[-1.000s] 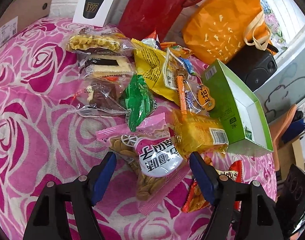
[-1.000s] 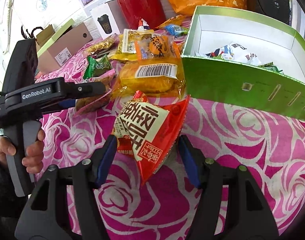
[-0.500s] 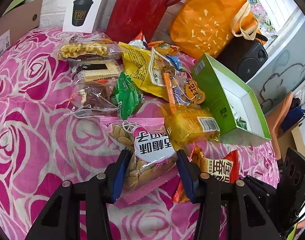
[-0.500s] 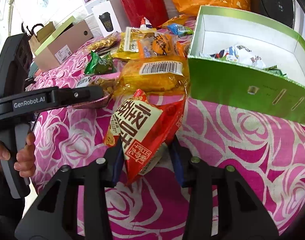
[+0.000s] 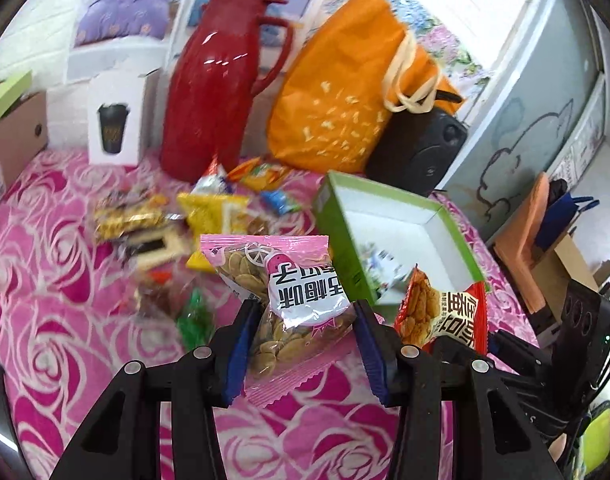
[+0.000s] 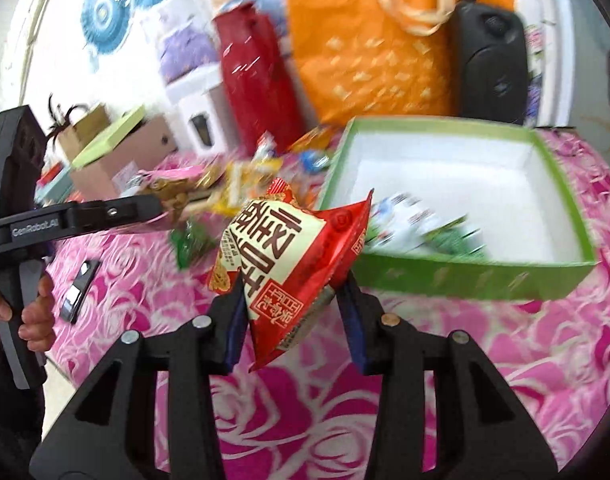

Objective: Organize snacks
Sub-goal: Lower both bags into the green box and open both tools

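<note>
- Left gripper [image 5: 305, 332] clamps pink seed packet [image 5: 293, 292], lifted off the cloth.
- Right gripper [image 6: 293, 300] clamps red snack bag [image 6: 289, 256], lifted.
- Green box [image 6: 477, 276] just ahead-right of both.

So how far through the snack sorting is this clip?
Early on. Done: a few small packets lie in the green box. In hand: the left gripper holds the pink seed packet, the right gripper the red snack bag, both lifted. Left: the snack pile on the tablecloth by the red jug.
</note>
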The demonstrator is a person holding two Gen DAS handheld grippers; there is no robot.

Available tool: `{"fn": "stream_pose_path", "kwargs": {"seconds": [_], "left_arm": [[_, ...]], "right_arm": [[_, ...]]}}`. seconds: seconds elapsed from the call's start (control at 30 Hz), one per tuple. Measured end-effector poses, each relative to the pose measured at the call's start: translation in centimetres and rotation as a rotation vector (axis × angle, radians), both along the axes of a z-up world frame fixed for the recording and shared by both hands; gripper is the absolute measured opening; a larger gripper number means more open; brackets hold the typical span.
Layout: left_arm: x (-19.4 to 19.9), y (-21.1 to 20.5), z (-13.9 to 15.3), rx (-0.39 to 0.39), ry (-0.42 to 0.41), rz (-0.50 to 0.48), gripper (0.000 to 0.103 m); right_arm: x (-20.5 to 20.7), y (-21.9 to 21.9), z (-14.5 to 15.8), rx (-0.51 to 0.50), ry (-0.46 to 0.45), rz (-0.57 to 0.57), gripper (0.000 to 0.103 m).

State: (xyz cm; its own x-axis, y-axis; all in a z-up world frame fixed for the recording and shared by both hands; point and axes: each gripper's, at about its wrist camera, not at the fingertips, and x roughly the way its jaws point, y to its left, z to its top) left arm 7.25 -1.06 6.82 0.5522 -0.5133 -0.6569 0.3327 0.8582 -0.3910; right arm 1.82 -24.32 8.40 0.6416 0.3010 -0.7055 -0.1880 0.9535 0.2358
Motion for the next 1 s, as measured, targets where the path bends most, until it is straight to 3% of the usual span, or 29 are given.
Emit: {"fn": "stream_pose_path", "kwargs": {"seconds": [0.23, 0.43, 0.8, 0.83, 0.87, 0.9, 0.93, 1.0], "left_arm": [[3.2, -5.6, 2.2, 0.01, -0.046, -0.101, 0.049], [6.4, -10.8, 1.5, 0.023, -0.028, -0.172, 0.049], [11.0, -16.8, -2.0, 0.094, 0.009, -0.207, 0.052], [11.1, -16.8, -2.1, 0.095, 0.001, -0.2, 0.069], [11.2, -16.8, -2.2, 0.1, 0.002, -0.186, 0.08], [11.2, -16.6, -2.2, 0.101, -0.009, -0.165, 0.092], [11.0, -16.3, -2.1, 0.107, -0.031, -0.144, 0.093], [11.0, -16.2, -2.1, 0.131, -0.043, -0.137, 0.093]], "right_arm": [[1.4, -6.3, 1.2, -0.044, -0.04, -0.199, 0.044], [3.0, -11.8, -0.2, -0.05, 0.001, -0.368, 0.044], [7.6, -14.3, -3.8, -0.038, 0.065, -0.368, 0.047], [8.0, -14.2, -4.1, -0.046, 0.072, -0.349, 0.055], [8.1, -13.9, -4.3, -0.054, 0.078, -0.339, 0.074], [8.2, -13.6, -4.3, -0.067, 0.074, -0.325, 0.085], [8.1, -13.3, -4.2, -0.085, 0.051, -0.31, 0.101], [7.8, -12.9, -4.0, -0.11, 0.016, -0.297, 0.102]]}}
